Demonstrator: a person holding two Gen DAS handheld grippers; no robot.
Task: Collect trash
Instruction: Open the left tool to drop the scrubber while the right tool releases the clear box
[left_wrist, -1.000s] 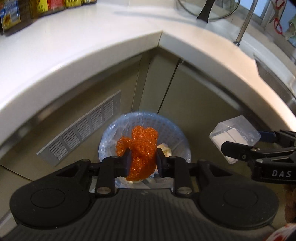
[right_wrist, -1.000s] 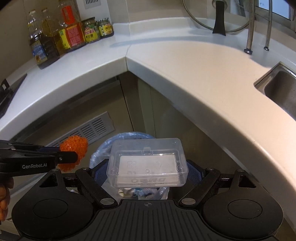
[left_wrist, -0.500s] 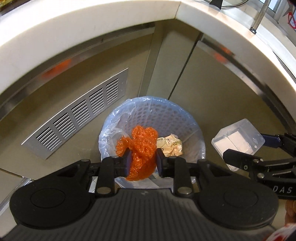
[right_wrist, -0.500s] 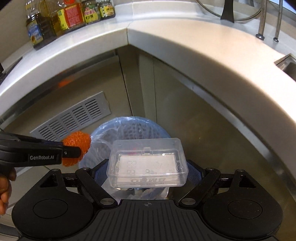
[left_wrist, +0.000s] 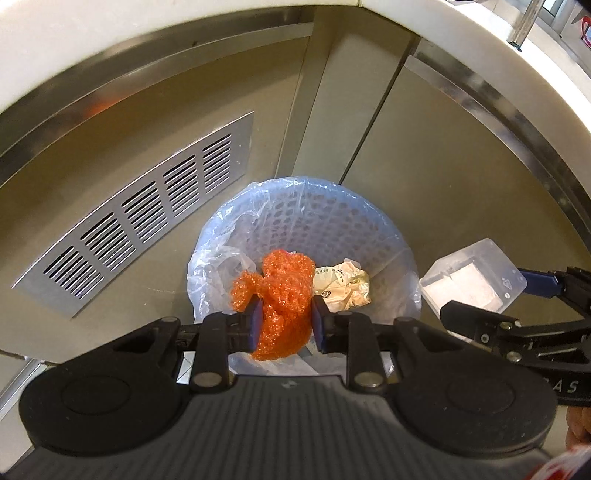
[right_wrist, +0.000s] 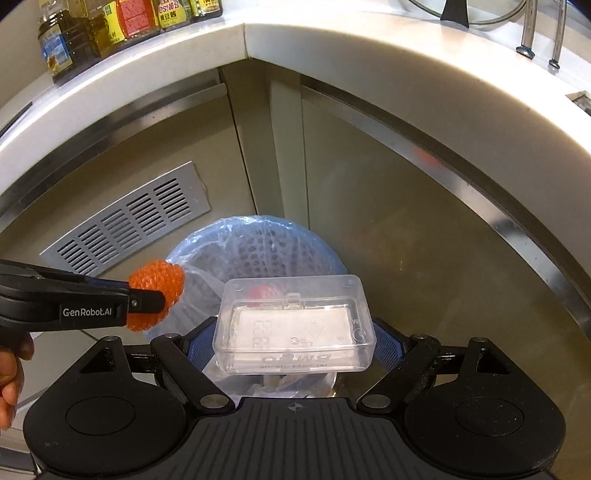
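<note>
Orange, clear and pale blue over a beige corner

Between the left fingers (left_wrist: 256, 325) sits a bright orange, bubbly mesh (left_wrist: 284, 295); between the blue-padded right fingers (right_wrist: 388, 349), a clear box (right_wrist: 295, 328) with a white insert. Beyond them: a pale blue perforated bin (left_wrist: 332, 221) with a translucent liner, cream printed paper (left_wrist: 341, 282), a silver slatted vent (left_wrist: 140, 225), a white desk (right_wrist: 369, 48).

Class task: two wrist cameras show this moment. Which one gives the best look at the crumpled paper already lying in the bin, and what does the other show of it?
The left wrist view. It looks down into the bin, with the crumpled paper plain beside the orange mesh. In the right wrist view the clear plastic box covers the bin's inside, so only unclear scraps show beneath it.
</note>
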